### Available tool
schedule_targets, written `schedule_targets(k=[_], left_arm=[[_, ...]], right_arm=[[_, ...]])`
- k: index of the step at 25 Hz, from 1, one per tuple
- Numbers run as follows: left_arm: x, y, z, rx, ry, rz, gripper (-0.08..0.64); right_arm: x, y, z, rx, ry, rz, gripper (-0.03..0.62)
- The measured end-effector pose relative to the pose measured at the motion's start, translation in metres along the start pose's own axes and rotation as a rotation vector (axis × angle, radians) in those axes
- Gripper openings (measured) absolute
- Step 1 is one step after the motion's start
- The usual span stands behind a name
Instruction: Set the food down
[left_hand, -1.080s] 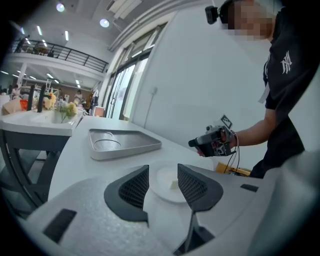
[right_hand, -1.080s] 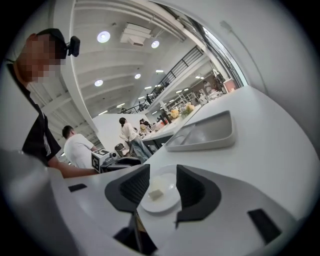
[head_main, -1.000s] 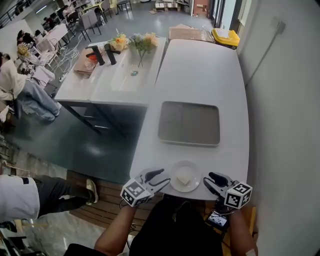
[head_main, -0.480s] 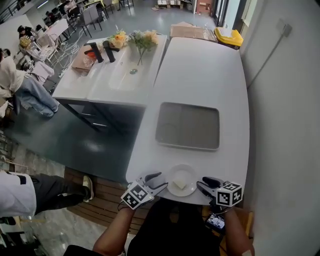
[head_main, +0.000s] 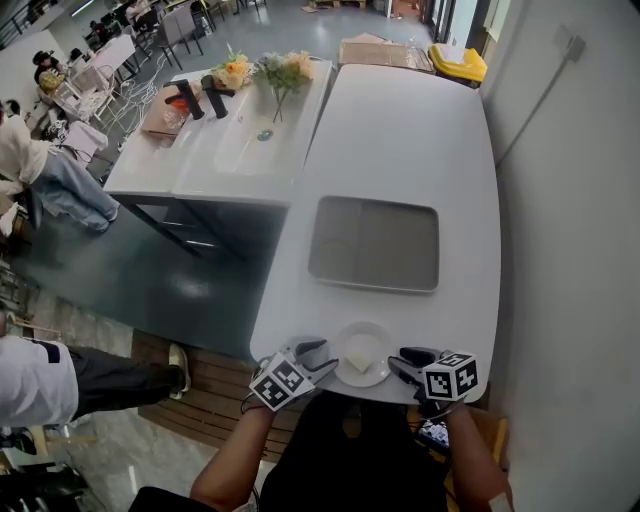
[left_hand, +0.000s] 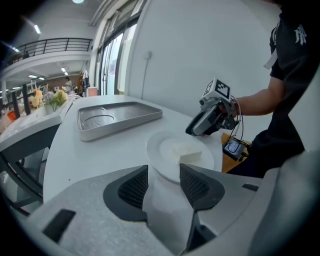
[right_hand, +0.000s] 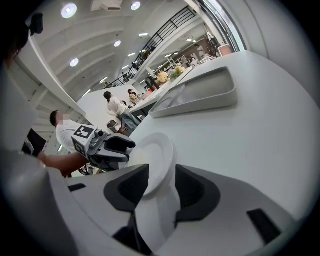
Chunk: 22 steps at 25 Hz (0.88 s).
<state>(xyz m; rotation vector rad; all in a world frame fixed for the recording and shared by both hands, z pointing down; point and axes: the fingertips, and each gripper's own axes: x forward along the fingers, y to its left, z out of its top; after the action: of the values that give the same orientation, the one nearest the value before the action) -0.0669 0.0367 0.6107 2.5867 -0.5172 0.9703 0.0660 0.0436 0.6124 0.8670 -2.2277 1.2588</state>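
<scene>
Large showroom hall: mezzanine railing (left_hand: 65, 45), display washbasin (head_main: 245, 152).

Grey-shelled left tool (head_main: 318, 357) and right tool (head_main: 402, 362), black mesh pads (left_hand: 131, 187), black-white marker cubes (head_main: 283, 382), black cable (left_hand: 241, 127) by right tool. Black short-sleeve shirt (head_main: 350, 455), white logo.

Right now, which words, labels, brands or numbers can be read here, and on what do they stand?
No text reads clearly.
Shirt emblem: white, too blurred to read.
Small screen: too small to read.
Marker cubes: square patterns only, no letters.
</scene>
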Motion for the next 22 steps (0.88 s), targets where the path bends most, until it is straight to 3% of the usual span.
schedule_targets(k=[17,22], left_arm=[[0.0044,-0.0074,-0.0005,-0.021,0.041,-0.047,0.179],[0.0038,-0.0054,0.0021,-0.033,0.027,-0.035,0.167]], right_arm=[[0.0092,0.0036,0.0005,0.071,0.020,0.010,0.129],[0.0065,-0.0005,0.0001,0.117,0.017,0.006,0.084]])
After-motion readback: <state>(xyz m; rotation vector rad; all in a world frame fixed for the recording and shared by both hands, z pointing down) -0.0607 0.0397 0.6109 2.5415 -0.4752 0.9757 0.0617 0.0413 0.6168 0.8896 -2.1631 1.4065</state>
